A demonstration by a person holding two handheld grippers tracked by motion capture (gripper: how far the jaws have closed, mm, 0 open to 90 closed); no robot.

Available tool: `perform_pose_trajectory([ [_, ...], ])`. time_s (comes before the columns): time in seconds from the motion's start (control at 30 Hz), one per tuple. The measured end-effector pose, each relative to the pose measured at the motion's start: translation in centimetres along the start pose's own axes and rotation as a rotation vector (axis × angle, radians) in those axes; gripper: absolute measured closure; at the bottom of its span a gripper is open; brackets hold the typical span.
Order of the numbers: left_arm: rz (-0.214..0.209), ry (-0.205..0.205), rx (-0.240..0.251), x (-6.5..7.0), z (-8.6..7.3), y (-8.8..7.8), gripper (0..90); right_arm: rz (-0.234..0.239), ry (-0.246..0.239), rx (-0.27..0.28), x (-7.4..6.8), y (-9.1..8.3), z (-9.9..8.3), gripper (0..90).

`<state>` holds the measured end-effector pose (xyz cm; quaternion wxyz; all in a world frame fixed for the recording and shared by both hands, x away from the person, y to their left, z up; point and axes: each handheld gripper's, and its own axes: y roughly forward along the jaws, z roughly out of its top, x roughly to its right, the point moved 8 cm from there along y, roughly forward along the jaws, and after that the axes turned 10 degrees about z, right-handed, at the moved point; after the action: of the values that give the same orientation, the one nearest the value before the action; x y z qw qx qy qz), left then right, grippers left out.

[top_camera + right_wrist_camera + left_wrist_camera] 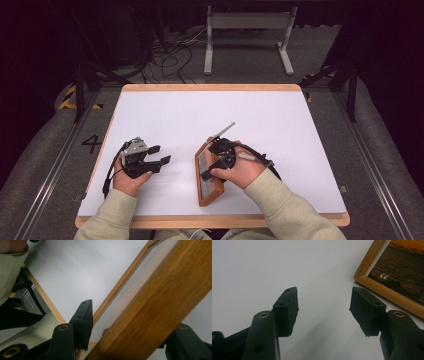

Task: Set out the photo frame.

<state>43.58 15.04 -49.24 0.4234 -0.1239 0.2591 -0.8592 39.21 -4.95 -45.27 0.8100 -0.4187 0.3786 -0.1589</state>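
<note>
One wooden picture frame (209, 184) lies on the white tabletop (210, 120), near the front edge and a little right of the middle, with its long side running away from the person. In the left gripper view its corner (372, 277) shows a dark print with an orange sky under the glass. The right gripper (216, 161) sits over the frame's far half, the right hand (243, 170) wrapped around its body. In the right gripper view the frame's wooden rail (150, 305) runs slantwise between the two black jaws, which stand partly closed around it; whether the pads press on the wood cannot be told. The left gripper (159, 155) rests well apart to the left of the frame, held by the left hand (129, 180), its jaws spread wide with nothing but bare tabletop between them. Cream sleeves (280, 205) cover both forearms.
</note>
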Motion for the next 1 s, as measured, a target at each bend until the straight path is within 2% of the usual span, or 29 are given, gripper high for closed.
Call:
perform_pose_trajectory([
  [0.13, 0.001, -0.001, 0.000, 0.0, 0.0, 0.0, 40.3, -0.015, 0.035, -0.004, 0.0, -0.2, 0.0, 55.3],
  [0.3, 0.002, 0.006, 0.002, -0.1, 0.0, 0.0, 40.3, -0.024, 0.050, -0.007, 0.0, -0.3, 0.0, 59.6],
  [0.37, 0.005, 0.007, 0.005, -0.1, 0.0, 0.0, 40.3, -0.041, 0.055, -0.001, 0.1, -0.6, 0.1, 66.4],
  [0.43, 0.005, 0.007, 0.005, -0.1, 0.0, 0.0, 40.3, -0.028, 0.071, -0.004, 0.1, -0.8, 0.1, 68.5],
  [0.6, 0.007, 0.007, 0.003, -0.2, 0.0, 0.0, 40.4, -0.029, 0.059, -0.012, 0.0, -0.9, 0.3, 71.1],
  [0.7, 0.007, 0.004, 0.005, -0.2, 0.0, -0.1, 40.3, -0.013, 0.043, -0.011, -0.4, -1.1, 0.4, 73.4],
  [0.73, 0.006, 0.005, 0.004, -0.2, 0.0, -0.1, 40.3, -0.027, 0.023, -0.015, -0.4, -1.2, 0.5, 73.5],
  [0.77, 0.005, 0.005, 0.005, -0.2, 0.0, -0.1, 40.4, -0.033, 0.023, -0.017, -0.3, -1.3, 0.5, 73.5],
  [0.93, 0.007, 0.003, 0.004, -0.2, 0.0, -0.1, 40.4, -0.030, -0.007, -0.020, -0.2, -2.5, 0.8, 73.6],
  [1.0, 0.007, 0.003, 0.002, -0.2, 0.0, 0.0, 40.4, -0.029, -0.035, -0.017, -0.3, -3.2, 1.0, 73.6],
])
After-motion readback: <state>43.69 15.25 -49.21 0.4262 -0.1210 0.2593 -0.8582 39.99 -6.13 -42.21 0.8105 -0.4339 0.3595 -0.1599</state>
